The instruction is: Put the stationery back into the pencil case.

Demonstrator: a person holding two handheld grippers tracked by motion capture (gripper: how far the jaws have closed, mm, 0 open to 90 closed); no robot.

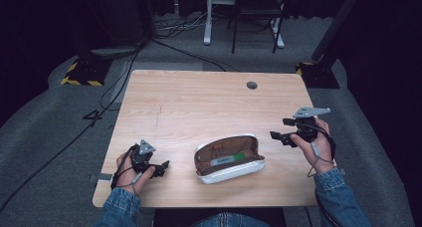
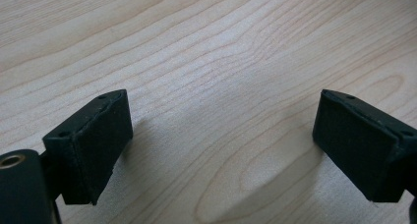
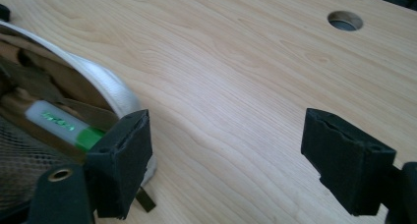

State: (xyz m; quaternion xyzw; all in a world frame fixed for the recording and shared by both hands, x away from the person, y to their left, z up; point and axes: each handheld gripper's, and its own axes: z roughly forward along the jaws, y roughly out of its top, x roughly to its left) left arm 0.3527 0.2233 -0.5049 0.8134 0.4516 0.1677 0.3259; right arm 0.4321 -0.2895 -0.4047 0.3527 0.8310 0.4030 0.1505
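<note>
A light wooden table [image 1: 199, 102] with a round cable hole [image 1: 252, 85] near its far edge stands on grey carpet [image 1: 45, 137]. Black cables [image 1: 119, 82] trail over the carpet past the table's far left corner. Farther back are a yellow-and-black striped base [image 1: 79, 75], white desk legs [image 1: 208, 23] and a dark chair frame [image 1: 254, 18].

Even overhead light brightens the table [image 1: 199, 102]; surroundings stay dark; soft shadows lie under the left gripper [image 2: 221, 150], whose near parts blur.
</note>
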